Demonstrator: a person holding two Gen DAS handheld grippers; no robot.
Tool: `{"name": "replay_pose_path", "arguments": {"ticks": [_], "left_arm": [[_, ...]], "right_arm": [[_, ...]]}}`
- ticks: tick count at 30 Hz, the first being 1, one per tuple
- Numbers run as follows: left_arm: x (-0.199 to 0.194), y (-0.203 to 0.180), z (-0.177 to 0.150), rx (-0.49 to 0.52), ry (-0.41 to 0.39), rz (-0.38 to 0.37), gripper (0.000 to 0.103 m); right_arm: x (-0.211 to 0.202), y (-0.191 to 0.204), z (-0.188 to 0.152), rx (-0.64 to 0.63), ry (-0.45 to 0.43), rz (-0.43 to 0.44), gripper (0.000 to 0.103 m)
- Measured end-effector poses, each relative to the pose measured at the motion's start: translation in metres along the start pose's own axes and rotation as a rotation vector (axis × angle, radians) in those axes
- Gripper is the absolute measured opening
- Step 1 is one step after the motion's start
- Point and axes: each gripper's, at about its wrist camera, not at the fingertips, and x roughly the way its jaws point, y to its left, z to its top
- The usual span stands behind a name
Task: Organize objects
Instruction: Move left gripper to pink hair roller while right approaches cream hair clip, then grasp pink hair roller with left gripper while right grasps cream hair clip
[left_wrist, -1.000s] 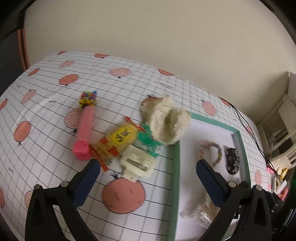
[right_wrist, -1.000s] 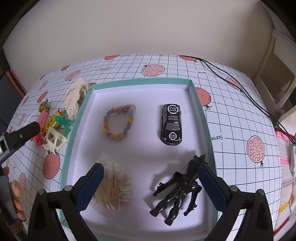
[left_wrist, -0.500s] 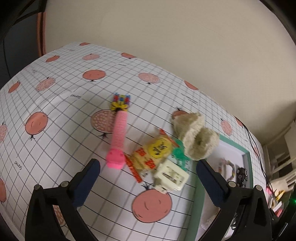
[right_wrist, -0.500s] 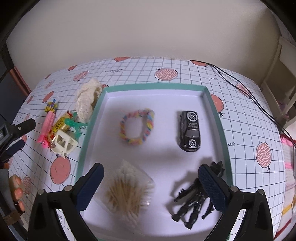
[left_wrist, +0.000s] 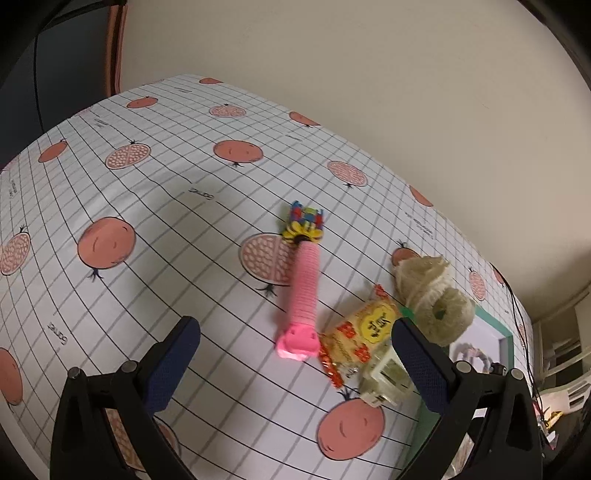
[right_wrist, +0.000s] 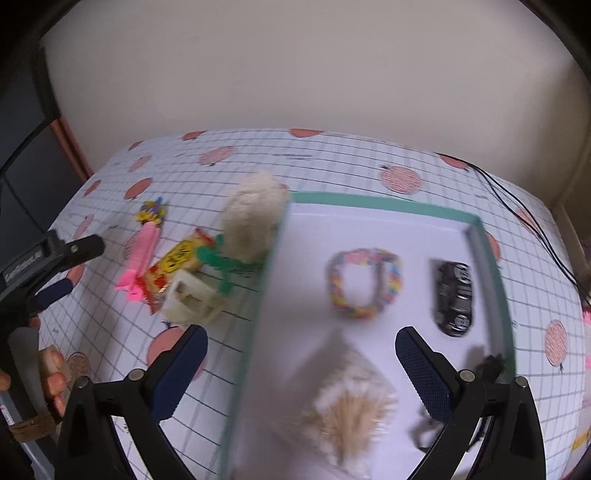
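Note:
A loose pile lies on the tablecloth left of the tray: a pink ribbed toy, a yellow snack packet, a cream clip, a green plastic piece and a fluffy cream item. My left gripper is open, just short of the pink toy. My right gripper hangs open over the tray's left rim. The green-rimmed white tray holds a woven bracelet, a black toy car, a bag of cotton swabs and a black figure.
A pomegranate-print grid tablecloth covers the table, which backs onto a cream wall. Black cables run over the right side of the table. A hand holds the left gripper's grip at the left edge. White shelving stands at the far right.
The left gripper has swung left and lower, from facing the cream clip to facing the pink toy. The right gripper has shifted left from mid-tray to the tray's left rim; its view is blurred.

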Motion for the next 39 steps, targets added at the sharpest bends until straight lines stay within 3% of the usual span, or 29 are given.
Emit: {"name": "replay_pose_path", "arguments": {"ticks": [14,30,37,39], "left_arm": [[0.01,0.017,0.009,0.04,0.003,0.035,0.103],[0.04,-0.001,0.02,0.092,0.018,0.039,0.102],[0.058,-0.005,0.022,0.121,0.035,0.058,0.095],[0.062,-0.005,0.022,0.127,0.044,0.06,0.086]], "right_arm": [[0.026,0.056,0.006,-0.073,0.011,0.068,0.101],[0.057,0.077,0.017,-0.101,0.053,0.079,0.09],[0.069,0.083,0.019,-0.134,0.091,0.073,0.085],[0.075,0.082,0.018,-0.139,0.106,0.076,0.083]]}}
